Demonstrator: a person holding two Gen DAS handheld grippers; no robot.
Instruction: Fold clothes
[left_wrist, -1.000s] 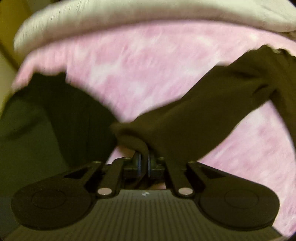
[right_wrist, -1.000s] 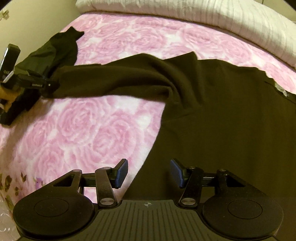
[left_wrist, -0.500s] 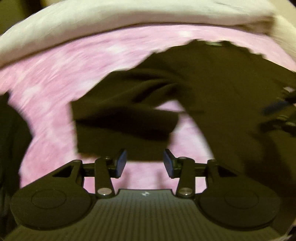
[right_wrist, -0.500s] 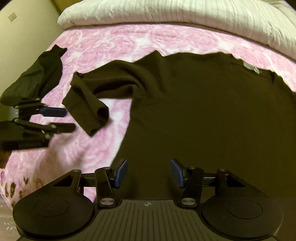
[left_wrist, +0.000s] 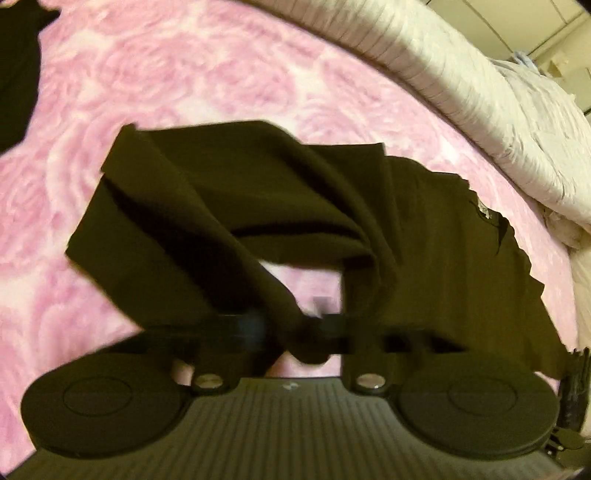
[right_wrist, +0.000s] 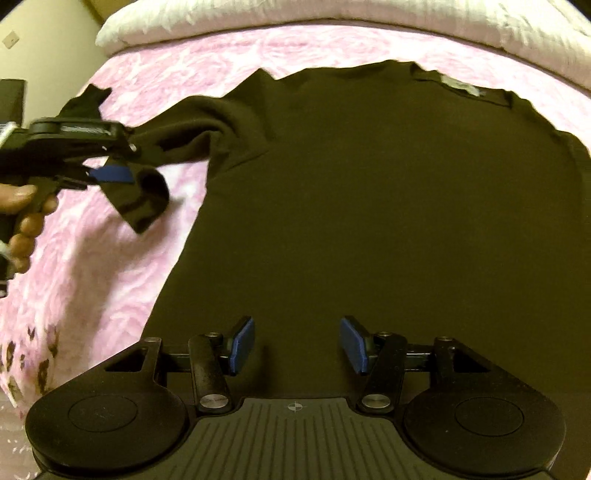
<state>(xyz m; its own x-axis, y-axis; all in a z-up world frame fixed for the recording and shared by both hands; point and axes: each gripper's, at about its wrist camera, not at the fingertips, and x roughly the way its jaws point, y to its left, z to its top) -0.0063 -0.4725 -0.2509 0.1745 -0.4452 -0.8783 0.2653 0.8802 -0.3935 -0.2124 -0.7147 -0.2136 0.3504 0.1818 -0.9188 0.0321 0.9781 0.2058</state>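
Left wrist view: your left gripper (left_wrist: 308, 332) is blurred, but a bunched fold of the sleeve (left_wrist: 236, 206) sits between its fingers, so it is pinching the sleeve. The sleeve is doubled over itself and joins the dark sweater (left_wrist: 461, 266), which lies on the pink rose-print bed cover (left_wrist: 221, 74). A white quilt (left_wrist: 498, 110) runs along the far edge of the bed. Right wrist view: your right gripper (right_wrist: 297, 345) is spread wide, blue pads apart, nothing between them, held above the lower body of the sweater (right_wrist: 369, 203). The sweater lies flat, collar toward the quilt (right_wrist: 332, 18). At the left edge, your left hand (right_wrist: 22, 221) holds the left gripper (right_wrist: 122, 162), with the sleeve end (right_wrist: 147, 199) hanging from its fingers just above the bed cover (right_wrist: 92, 258).
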